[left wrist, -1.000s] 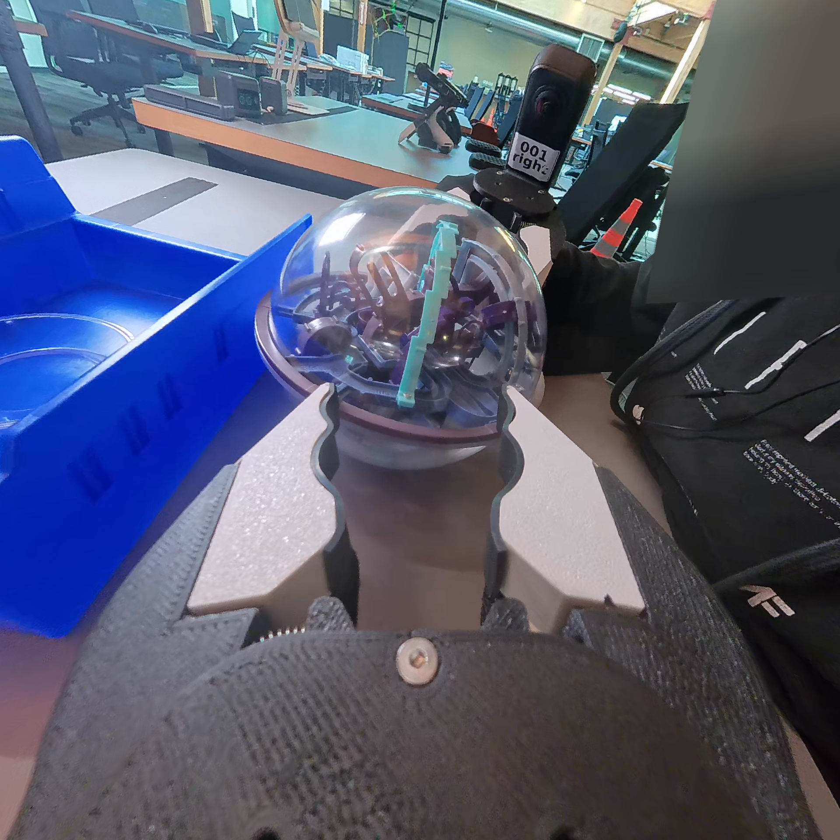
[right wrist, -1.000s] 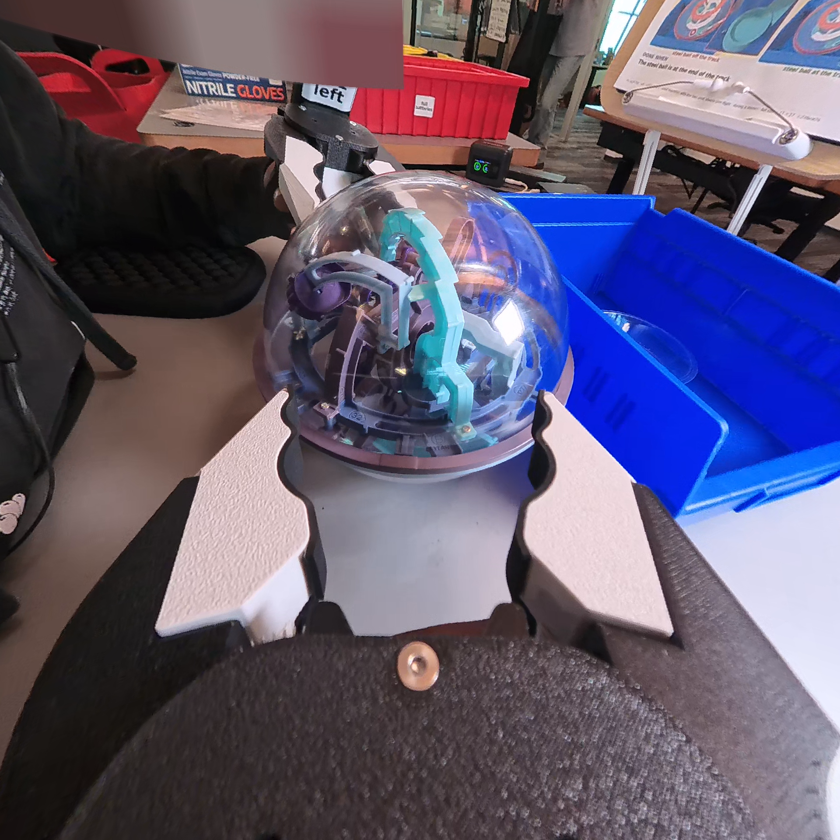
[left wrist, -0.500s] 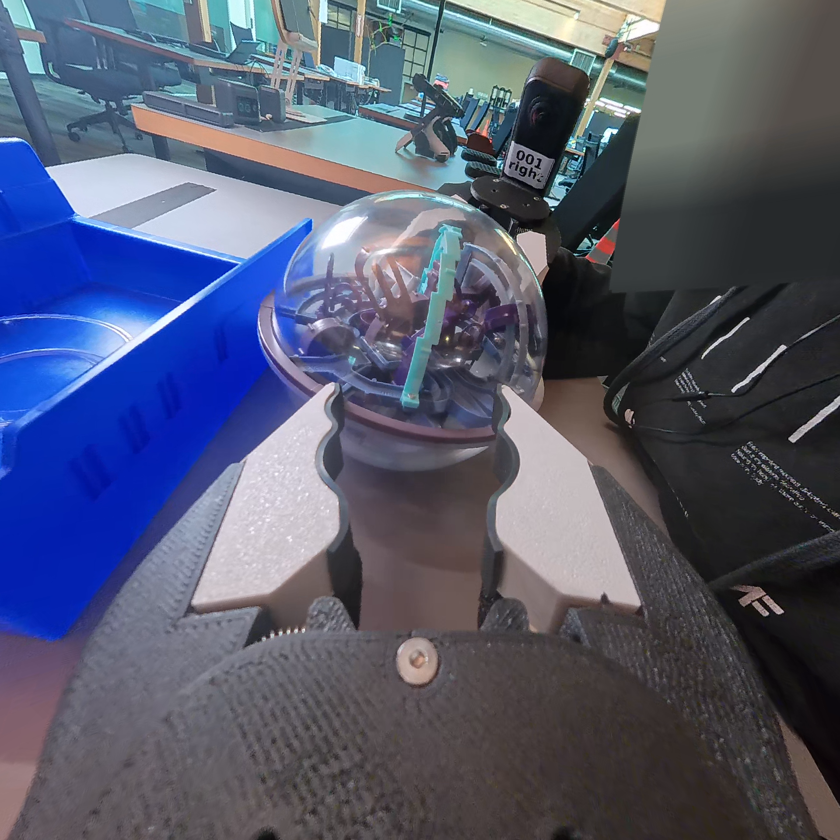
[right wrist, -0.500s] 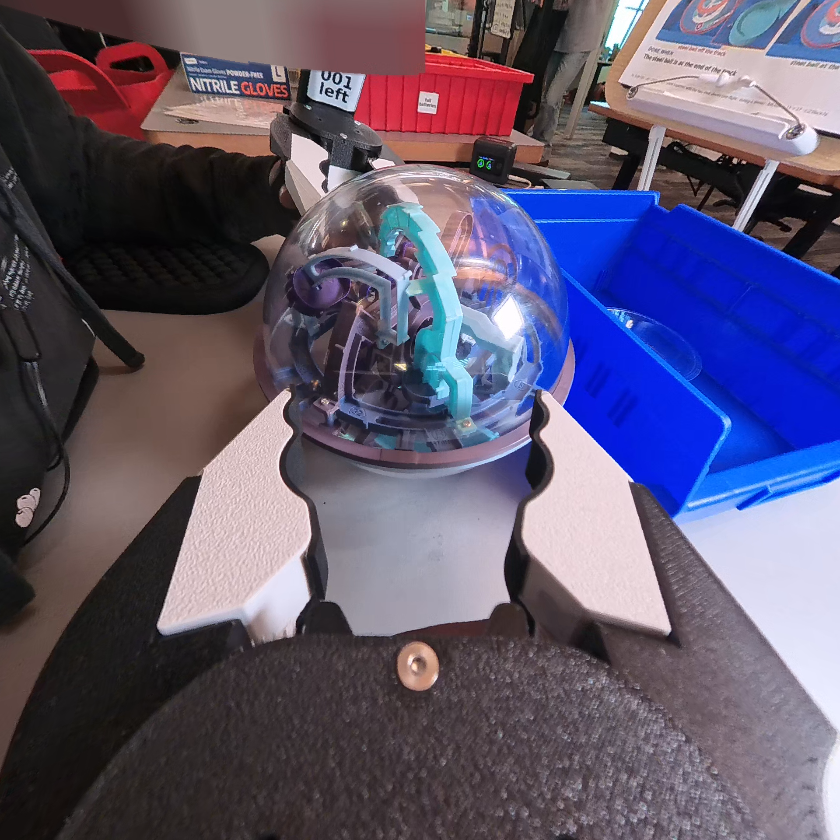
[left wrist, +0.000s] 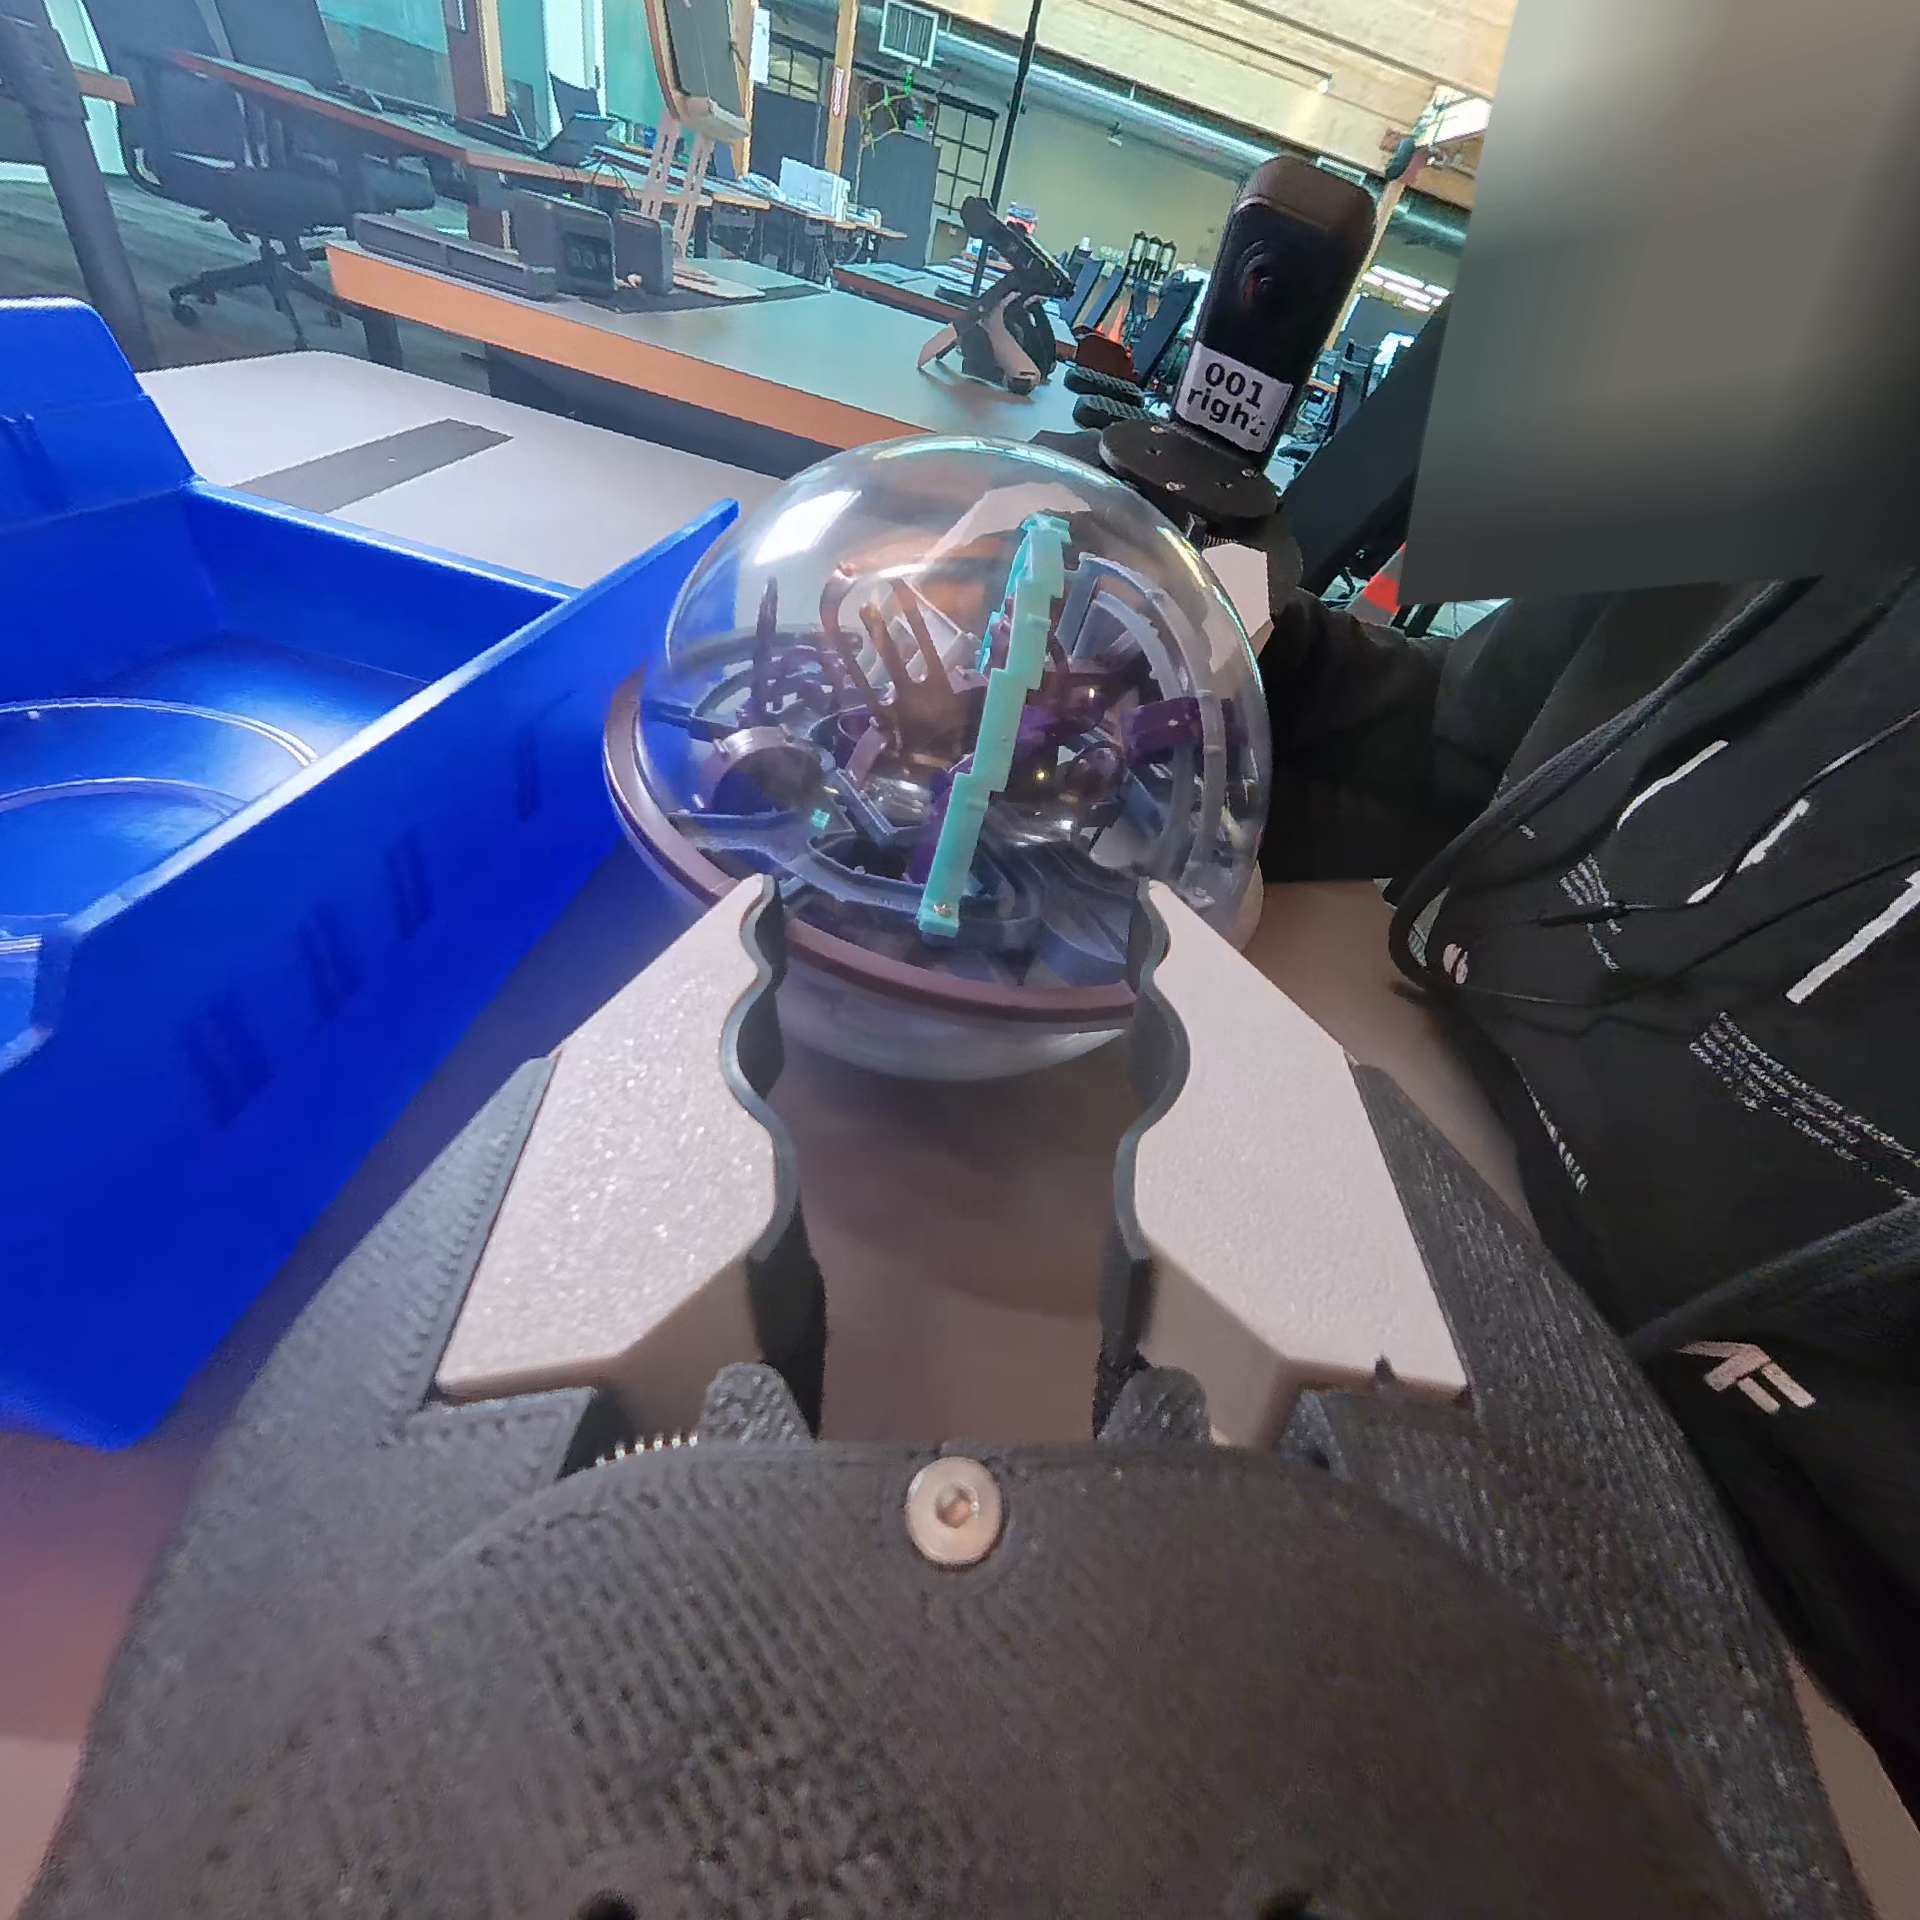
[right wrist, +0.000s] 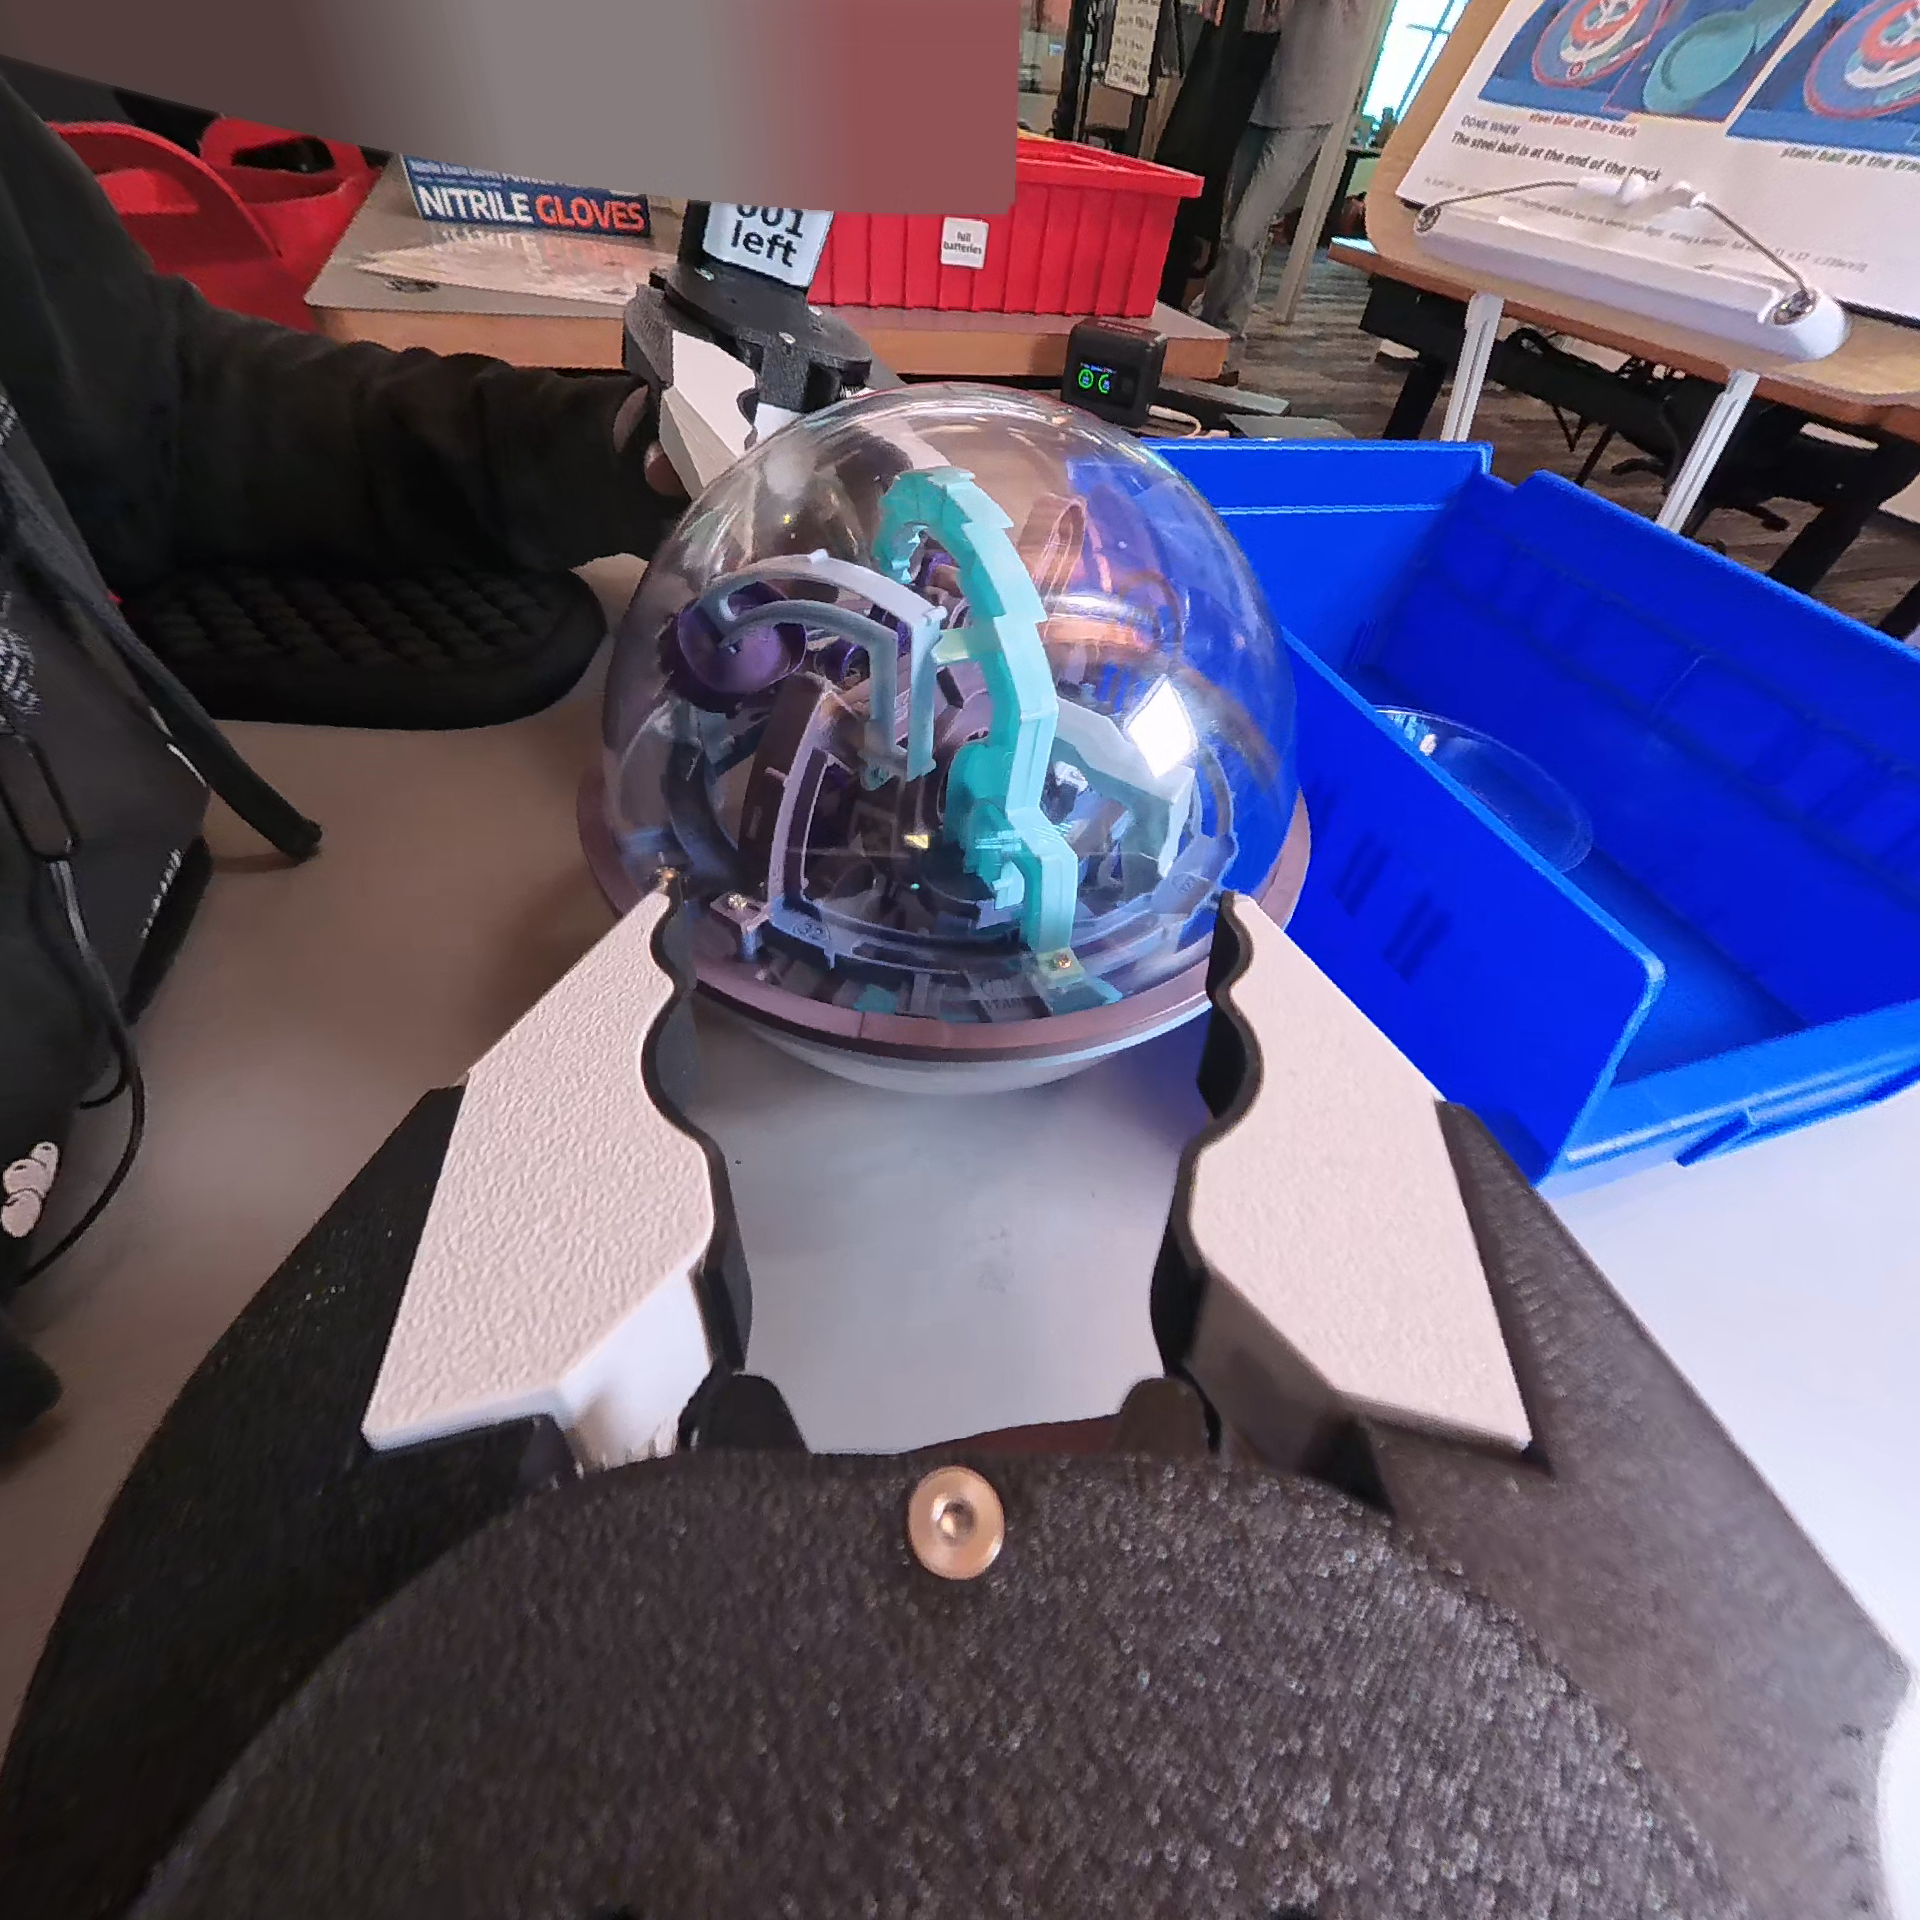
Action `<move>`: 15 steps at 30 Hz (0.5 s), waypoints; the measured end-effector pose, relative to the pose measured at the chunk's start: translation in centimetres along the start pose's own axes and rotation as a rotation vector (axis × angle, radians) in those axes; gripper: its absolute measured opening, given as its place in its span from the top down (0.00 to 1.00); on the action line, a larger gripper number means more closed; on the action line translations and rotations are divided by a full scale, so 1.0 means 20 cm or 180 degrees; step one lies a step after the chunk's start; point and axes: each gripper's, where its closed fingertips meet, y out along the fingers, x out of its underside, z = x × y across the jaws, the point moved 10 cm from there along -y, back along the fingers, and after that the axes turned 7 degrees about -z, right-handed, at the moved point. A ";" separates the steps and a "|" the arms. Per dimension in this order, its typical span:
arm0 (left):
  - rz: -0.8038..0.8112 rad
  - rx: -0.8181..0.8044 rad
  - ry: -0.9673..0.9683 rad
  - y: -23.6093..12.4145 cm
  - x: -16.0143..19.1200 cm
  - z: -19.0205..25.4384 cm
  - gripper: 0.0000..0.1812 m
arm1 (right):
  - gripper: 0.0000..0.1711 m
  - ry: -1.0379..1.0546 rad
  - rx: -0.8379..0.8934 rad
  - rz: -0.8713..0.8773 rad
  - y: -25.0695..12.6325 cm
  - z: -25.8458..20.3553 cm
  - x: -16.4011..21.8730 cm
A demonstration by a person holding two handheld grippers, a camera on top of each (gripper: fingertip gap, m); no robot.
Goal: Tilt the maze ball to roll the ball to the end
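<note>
From the left wrist view, the left tongs [left wrist: 951, 914] close on the clear plastic maze ball with teal, purple and grey tracks inside [left wrist: 940, 748], their pale fingers [left wrist: 665, 1049] pressed against its lower half just under the dark brown rim band. The sphere sits slightly tilted, the band higher on the left. Whether it touches the grey tabletop [left wrist: 436, 468] or is lifted just off it cannot be told. Just to its left stands a blue plastic bin [left wrist: 260, 935], with a clear round dish [left wrist: 114, 821] lying inside. On the far side of the sphere the right tongs [left wrist: 1236, 582] reach in, carrying a black camera with a white label [left wrist: 1273, 301]. To the right, a person's black hooded garment [left wrist: 1714, 935] fills the edge.

From the right wrist view, the right tongs [right wrist: 945, 914] also clasp the maze ball [right wrist: 951, 717] low on its sides, the white fingers [right wrist: 582, 1122] touching it at the rim band. The teal arched track rises near the middle of the dome. The blue bin [right wrist: 1455, 935] lies just right of the sphere. Beyond the sphere the left tongs [right wrist: 727, 405] meet its far side, held by a black-sleeved arm [right wrist: 312, 457]. A red plastic crate [right wrist: 1018, 239] stands on a desk farther back.
</note>
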 end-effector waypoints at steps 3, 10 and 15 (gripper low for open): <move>-0.0003 -0.0019 0.0027 0.01 0.00 0.01 0.59 | 0.43 -0.0042 0.0042 -0.0041 0.00 0.00 0.00; -0.0045 -0.0180 0.0174 0.04 -0.02 0.03 0.50 | 0.44 -0.0038 0.0060 -0.0044 0.00 0.00 0.01; -0.0044 -0.0242 0.0219 0.06 -0.01 0.03 0.47 | 0.44 -0.0034 0.0061 -0.0032 0.01 0.00 0.00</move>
